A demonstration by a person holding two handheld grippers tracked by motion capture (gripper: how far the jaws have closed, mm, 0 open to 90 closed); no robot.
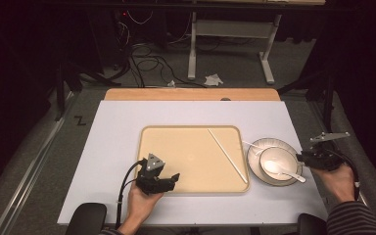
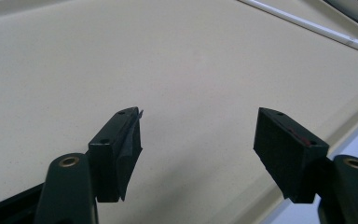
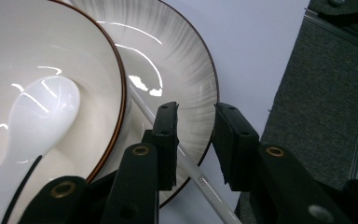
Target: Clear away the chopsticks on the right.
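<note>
A white bowl (image 1: 279, 165) with a white spoon (image 1: 277, 168) in it sits on a grey-rimmed plate (image 1: 254, 159) to the right of a beige tray (image 1: 176, 147). One white chopstick (image 1: 227, 155) lies slantwise on the tray. A second chopstick (image 3: 189, 165) lies across the plate beside the bowl, and its far end (image 1: 252, 146) shows at the plate's left. My right gripper (image 3: 196, 112) hovers at the plate's right rim, open, with that chopstick running loose between its jaws. My left gripper (image 2: 198, 140) stands open over the tray's near left part, with nothing between its jaws.
The tray and plate rest on a white mat (image 1: 112, 147) over a wooden table (image 1: 191, 94). Dark carpet (image 3: 326, 93) lies just past the mat's right edge. Cables and a desk frame (image 1: 192, 49) are on the floor beyond the table.
</note>
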